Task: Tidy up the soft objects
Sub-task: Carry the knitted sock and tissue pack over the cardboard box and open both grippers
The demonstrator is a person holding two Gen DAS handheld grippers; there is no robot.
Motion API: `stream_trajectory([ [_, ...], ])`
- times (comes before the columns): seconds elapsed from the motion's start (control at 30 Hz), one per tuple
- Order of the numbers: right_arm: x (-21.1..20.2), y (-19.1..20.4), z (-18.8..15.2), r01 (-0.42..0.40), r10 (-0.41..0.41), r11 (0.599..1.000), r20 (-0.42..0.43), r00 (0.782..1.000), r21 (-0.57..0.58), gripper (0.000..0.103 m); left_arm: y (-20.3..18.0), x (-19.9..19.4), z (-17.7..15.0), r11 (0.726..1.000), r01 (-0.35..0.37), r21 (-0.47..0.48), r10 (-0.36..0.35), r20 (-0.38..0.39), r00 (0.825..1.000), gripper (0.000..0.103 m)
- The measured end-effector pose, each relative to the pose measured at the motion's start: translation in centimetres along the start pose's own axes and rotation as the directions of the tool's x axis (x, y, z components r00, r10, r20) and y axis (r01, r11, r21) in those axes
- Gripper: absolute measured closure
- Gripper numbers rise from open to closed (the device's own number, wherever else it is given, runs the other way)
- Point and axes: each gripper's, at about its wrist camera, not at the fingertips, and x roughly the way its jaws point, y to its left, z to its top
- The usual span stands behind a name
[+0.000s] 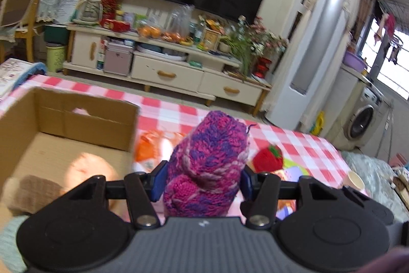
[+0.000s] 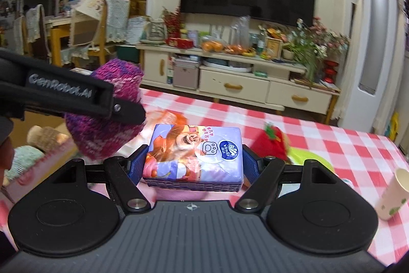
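Knitted hat [image 1: 207,165] pinched in left tongs [image 1: 203,181], tissue pack [image 2: 194,152] in right tongs [image 2: 194,165]: swing toward the box [image 1: 89,119] at ten o'clock, lower gently.

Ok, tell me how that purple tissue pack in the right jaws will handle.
The tissue pack probably squashes easily: it is a soft, film-wrapped block. Its glossy wrapper may slip against the right gripper. It looks light for its bulk, so it is unlikely to sag.

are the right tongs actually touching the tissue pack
Touching. The right wrist view shows the right tongs with both blue pads pressed against the sides of the tissue pack, no gap either side.
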Motion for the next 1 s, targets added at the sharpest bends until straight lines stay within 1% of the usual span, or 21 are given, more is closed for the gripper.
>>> stream_trajectory([
  [0.13,-0.1,1.6,0.7,-0.054,0.055,0.998,0.015,0.998,-0.026,0.011,1.9,-0.6,0.8,0.999,-0.049,-0.024,0.049,0.023,0.999,0.048],
  [0.3,-0.1,3.7,1.5,-0.118,0.120,0.990,0.028,0.992,-0.078,0.011,4.7,-1.1,1.5,0.990,-0.132,-0.056,0.134,0.037,0.990,0.048],
  [0.53,-0.1,6.7,2.0,-0.200,0.205,0.970,0.022,0.978,-0.141,0.011,7.7,-1.6,2.2,0.965,-0.248,-0.088,0.253,0.052,0.966,0.048],
  [0.67,0.3,7.7,2.0,-0.231,0.235,0.957,0.003,0.972,-0.174,0.011,8.5,-1.8,2.6,0.953,-0.291,-0.087,0.297,0.059,0.953,0.048],
  [0.77,0.4,8.0,1.8,-0.252,0.255,0.949,-0.012,0.967,-0.191,0.011,8.7,-1.9,2.7,0.946,-0.318,-0.068,0.323,0.069,0.944,0.047],
  [0.87,0.6,8.5,1.5,-0.256,0.256,0.944,-0.026,0.966,-0.208,0.010,9.3,-2.2,2.7,0.942,-0.328,-0.072,0.332,0.065,0.941,0.044],
  [0.9,0.7,8.6,1.5,-0.264,0.263,0.942,-0.036,0.964,-0.207,0.011,9.4,-2.2,2.8,0.941,-0.330,-0.074,0.335,0.063,0.940,0.040],
  [0.93,0.8,8.5,1.4,-0.277,0.274,0.939,-0.042,0.961,-0.205,0.008,9.5,-2.3,2.7,0.939,-0.336,-0.072,0.341,0.064,0.938,0.037],
  [0.97,0.8,8.4,1.3,-0.282,0.279,0.937,-0.044,0.959,-0.205,0.004,9.5,-2.3,2.7,0.936,-0.346,-0.068,0.350,0.067,0.934,0.035],
  [1.0,0.8,8.2,1.4,-0.279,0.276,0.937,-0.046,0.960,-0.209,0.002,9.5,-2.4,2.7,0.933,-0.355,-0.064,0.359,0.072,0.931,0.030],
])
